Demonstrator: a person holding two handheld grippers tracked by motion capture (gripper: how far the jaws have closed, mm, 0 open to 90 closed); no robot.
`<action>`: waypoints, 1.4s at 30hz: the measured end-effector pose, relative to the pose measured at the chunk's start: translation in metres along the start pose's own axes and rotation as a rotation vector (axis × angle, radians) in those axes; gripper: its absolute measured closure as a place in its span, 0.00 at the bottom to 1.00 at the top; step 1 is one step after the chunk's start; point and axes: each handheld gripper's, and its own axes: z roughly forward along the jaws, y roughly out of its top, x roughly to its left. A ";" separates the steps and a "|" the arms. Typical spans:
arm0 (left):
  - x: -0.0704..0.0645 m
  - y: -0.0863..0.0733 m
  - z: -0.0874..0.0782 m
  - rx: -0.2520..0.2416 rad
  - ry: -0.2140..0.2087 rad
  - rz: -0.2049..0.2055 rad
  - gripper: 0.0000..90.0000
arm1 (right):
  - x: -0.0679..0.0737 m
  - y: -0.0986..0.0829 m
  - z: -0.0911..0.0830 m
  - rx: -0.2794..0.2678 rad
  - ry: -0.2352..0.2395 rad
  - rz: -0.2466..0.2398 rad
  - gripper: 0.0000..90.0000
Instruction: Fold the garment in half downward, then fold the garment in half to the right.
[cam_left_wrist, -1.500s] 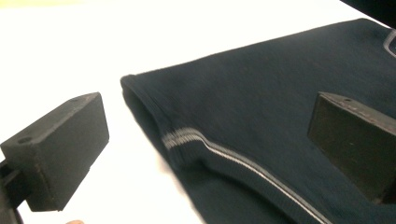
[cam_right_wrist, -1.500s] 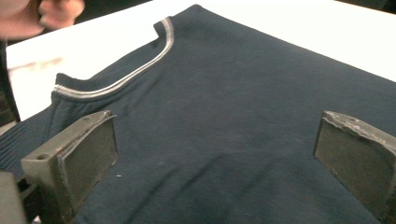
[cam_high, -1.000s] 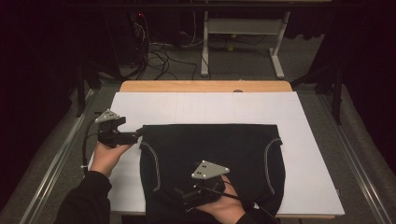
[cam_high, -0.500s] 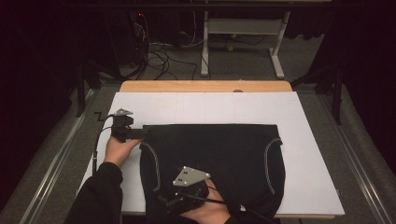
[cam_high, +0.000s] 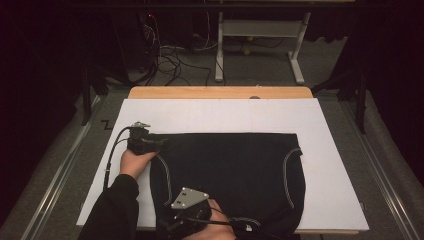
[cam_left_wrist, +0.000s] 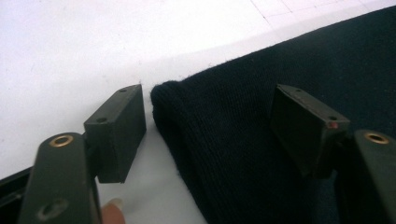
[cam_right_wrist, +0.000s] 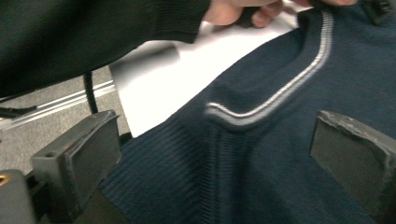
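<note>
In the high view we see a dark knitted sweater (cam_high: 230, 180) lying flat on the white table sheet (cam_high: 330, 150), its near edge at the near edge of the table and one straight edge running across the middle of the sheet. Compared with a second ago, our left gripper (cam_high: 150, 143) has moved in from the left, off the bare sheet, and now sits right at the far left corner of the garment; our right gripper (cam_high: 172, 225) has slid leftward along the near edge and now hangs over the near left part of the cloth, beside the pale curved seam line (cam_high: 166, 175). We read this as both hands closing on the left side of the sweater, most likely to lift and fold that side, though nothing is gripped yet. In the left gripper view the left gripper (cam_left_wrist: 208, 126) has its jaws spread wide, one on the white sheet (cam_left_wrist: 70, 46) and the other over the fabric, with the rounded ribbed corner of the sweater (cam_left_wrist: 261, 154) lying between them, apart from either pad. In the right gripper view the right gripper (cam_right_wrist: 217, 163) also stands with jaws spread, the dark blue knit of the sweater (cam_right_wrist: 261, 186) between them and the grey seam stripe (cam_right_wrist: 280, 91) just beyond; the left hand (cam_right_wrist: 243, 11) and a dark sleeve (cam_right_wrist: 93, 32) show farther off.
</note>
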 end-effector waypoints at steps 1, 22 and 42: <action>-0.001 0.000 0.000 -0.001 0.000 0.004 0.27 | 0.002 0.000 0.002 0.005 0.002 -0.004 0.04; 0.000 -0.007 -0.002 -0.014 -0.033 0.010 0.80 | 0.022 0.000 0.030 0.112 -0.037 -0.017 0.10; -0.006 -0.011 -0.004 -0.029 0.006 0.026 0.80 | 0.032 0.004 0.044 0.189 -0.151 -0.017 0.38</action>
